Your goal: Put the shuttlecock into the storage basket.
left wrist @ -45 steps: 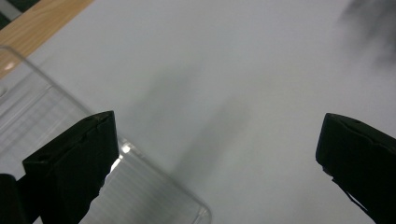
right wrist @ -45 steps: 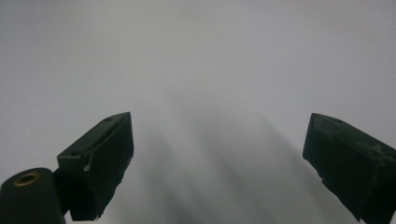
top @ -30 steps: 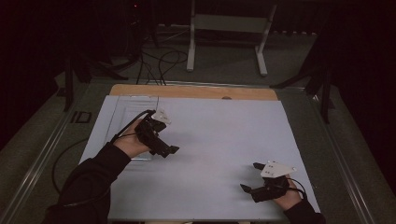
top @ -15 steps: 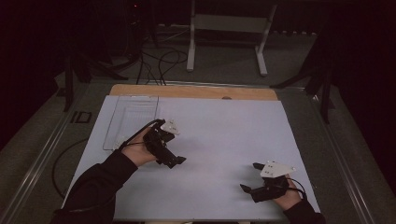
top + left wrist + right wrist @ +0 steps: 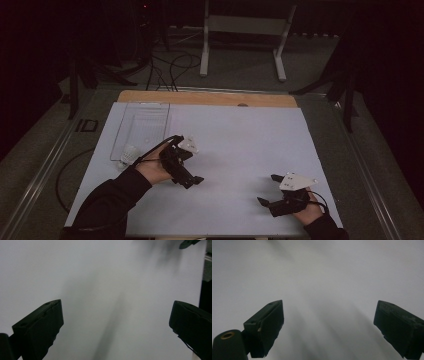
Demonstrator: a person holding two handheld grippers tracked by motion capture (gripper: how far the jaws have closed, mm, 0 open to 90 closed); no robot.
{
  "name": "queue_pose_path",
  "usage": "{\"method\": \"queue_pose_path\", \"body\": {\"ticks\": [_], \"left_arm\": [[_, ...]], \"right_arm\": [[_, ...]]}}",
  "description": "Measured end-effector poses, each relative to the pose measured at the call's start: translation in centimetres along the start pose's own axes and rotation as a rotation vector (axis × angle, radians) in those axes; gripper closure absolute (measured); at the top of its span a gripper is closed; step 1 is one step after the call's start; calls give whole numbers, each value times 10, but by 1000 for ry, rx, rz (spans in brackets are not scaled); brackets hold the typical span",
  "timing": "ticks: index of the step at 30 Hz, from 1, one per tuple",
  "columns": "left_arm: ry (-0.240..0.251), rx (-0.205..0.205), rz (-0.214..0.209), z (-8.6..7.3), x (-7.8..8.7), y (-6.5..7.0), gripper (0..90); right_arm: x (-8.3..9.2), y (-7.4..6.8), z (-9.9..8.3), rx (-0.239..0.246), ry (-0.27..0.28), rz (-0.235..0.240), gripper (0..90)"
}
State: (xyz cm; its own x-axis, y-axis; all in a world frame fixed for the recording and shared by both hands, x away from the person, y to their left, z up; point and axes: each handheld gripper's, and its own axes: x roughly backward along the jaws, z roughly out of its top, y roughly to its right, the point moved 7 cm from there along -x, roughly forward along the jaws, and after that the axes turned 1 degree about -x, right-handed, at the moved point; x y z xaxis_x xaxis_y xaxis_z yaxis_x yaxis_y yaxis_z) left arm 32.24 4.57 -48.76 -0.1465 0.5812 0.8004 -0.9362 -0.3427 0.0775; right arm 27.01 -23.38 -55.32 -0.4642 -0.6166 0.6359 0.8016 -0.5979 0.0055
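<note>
In the left gripper view the left gripper (image 5: 117, 325) has both fingers (image 5: 40, 327) cut off by the bottom edge, the right-hand one also by the right edge; a dark tip (image 5: 188, 243) at the top edge is too cropped to identify. Right gripper view: right gripper (image 5: 329, 327) fingers (image 5: 265, 326) likewise cut at the bottom, bench (image 5: 324, 270) surface blurred. High view: small white object (image 5: 128, 156) beside the clear tray (image 5: 142, 125), too small to tell; person's sleeve (image 5: 102, 205) runs off the bottom.
</note>
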Motion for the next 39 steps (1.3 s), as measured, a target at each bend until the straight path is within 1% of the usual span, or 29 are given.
{"method": "queue_pose_path", "body": {"ticks": [2, 4, 8, 10, 12, 13, 15, 19, 21, 23, 27, 29, 30, 35, 37, 38, 39], "left_arm": [[-2, -12, -3, -2, -4, 4, 0], [-8, -16, 2, -4, -6, 6, 0], [-14, -20, -4, -8, -10, 11, 0], [-20, -36, -3, -11, -11, 12, 0], [-14, -30, -5, -11, -12, 13, 0], [-8, -30, -11, -15, -12, 15, 0], [-10, -29, -17, -19, -13, 16, 0], [-2, -25, -18, -26, -17, 18, 0], [-5, -29, -21, -30, -18, 18, 0], [-2, -34, -14, -33, -18, 19, 0], [-4, -34, -15, -39, -19, 21, 0], [-10, -42, -13, -42, -19, 22, 0], [-10, -42, -13, -42, -19, 22, 0], [-10, -43, -20, -53, -20, 25, 0], [-1, -37, -23, -56, -21, 26, 0], [-1, -37, -23, -56, -21, 26, 0], [-8, -39, -22, -61, -21, 27, 0]], "right_arm": [[0, 0, 0, 0, -3, 1, 93], [0, 0, 0, 0, -4, 1, 93], [0, 0, 0, 0, -6, 0, 93], [0, 0, 0, -1, -7, 0, 93], [0, -1, 0, -1, -9, 1, 93], [0, -1, 0, -1, -8, 2, 93], [0, -1, 0, 0, -6, 3, 93], [-1, -1, 0, -2, -9, 2, 93], [-1, -1, 0, -2, -10, 2, 93], [-1, -1, 0, -2, -9, 3, 93], [0, -2, 1, 0, -9, 4, 93], [-1, -1, 0, -1, -10, 4, 93], [-1, -1, 0, -1, -10, 4, 93], [-1, -2, 1, 2, -10, 3, 94], [-1, -2, 1, 2, -13, 3, 94], [-1, -2, 0, 2, -13, 3, 94], [-1, -2, 0, 1, -14, 3, 93]]}}
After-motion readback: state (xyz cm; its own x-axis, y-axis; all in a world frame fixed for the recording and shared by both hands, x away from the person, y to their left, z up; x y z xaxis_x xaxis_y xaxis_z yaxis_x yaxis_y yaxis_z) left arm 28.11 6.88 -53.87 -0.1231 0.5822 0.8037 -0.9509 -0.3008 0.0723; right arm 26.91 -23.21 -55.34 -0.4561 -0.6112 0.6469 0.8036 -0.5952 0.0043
